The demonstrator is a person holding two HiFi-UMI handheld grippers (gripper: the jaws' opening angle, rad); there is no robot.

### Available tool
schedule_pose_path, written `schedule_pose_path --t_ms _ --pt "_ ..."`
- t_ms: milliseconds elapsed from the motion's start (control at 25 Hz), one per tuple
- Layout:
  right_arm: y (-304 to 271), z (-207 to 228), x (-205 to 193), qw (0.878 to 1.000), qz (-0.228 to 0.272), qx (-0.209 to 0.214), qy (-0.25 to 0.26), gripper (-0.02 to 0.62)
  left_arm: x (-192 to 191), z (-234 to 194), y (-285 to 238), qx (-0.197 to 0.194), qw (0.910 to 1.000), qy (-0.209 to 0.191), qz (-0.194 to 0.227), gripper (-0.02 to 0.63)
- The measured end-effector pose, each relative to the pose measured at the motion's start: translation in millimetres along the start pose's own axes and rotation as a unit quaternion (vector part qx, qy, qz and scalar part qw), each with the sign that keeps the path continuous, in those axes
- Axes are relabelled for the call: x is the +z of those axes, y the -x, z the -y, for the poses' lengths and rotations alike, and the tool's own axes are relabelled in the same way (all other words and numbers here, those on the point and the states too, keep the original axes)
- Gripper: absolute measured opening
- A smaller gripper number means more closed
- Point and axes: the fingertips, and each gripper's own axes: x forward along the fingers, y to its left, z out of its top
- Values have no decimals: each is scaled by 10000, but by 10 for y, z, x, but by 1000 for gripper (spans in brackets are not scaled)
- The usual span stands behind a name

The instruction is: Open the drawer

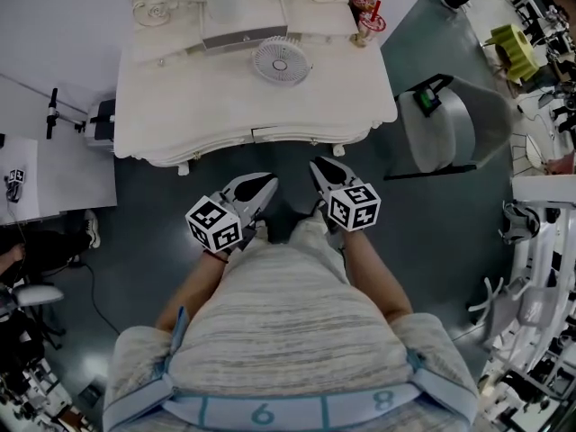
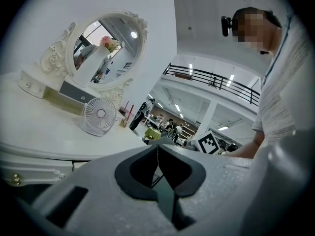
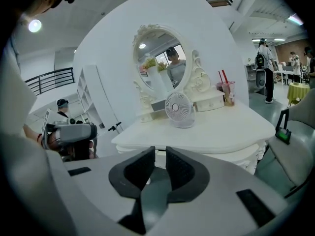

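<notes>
A white dressing table (image 1: 207, 106) stands in front of me, with its shallow centre drawer (image 1: 301, 133) set into the curved front edge. Both grippers hang close to my body, short of the table and touching nothing. My left gripper (image 1: 266, 184) (image 2: 157, 149) is shut, tips together and nothing in them. My right gripper (image 1: 317, 165) (image 3: 160, 154) points at the table front (image 3: 211, 154) with its jaws a small gap apart and nothing between them. A brass knob (image 2: 16, 179) shows on the table front at the lower left of the left gripper view.
On the tabletop stand a small white fan (image 1: 281, 60), an oval mirror (image 3: 165, 68) in an ornate frame and a drink cup with red straws (image 1: 367, 16). A grey chair (image 1: 445, 133) is to the table's right, a white desk (image 1: 54, 169) to its left.
</notes>
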Motion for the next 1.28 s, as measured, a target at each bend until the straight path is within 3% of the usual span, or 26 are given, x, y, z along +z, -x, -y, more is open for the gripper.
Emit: schedule_pose_path --t_ms 120,520,1280 --pt "-135 101 -59 9999 -105 -10 -124 81 1 -38 30 103 9999 20 23 15" --pt "-388 412 -328 9980 -528 -210 -285 135 -16 -88 70 318 9994 90 75 15" --pt "-751 946 -832 9869 -1333 -747 -516 149 -76 -135 222 723 9972 198 75 15"
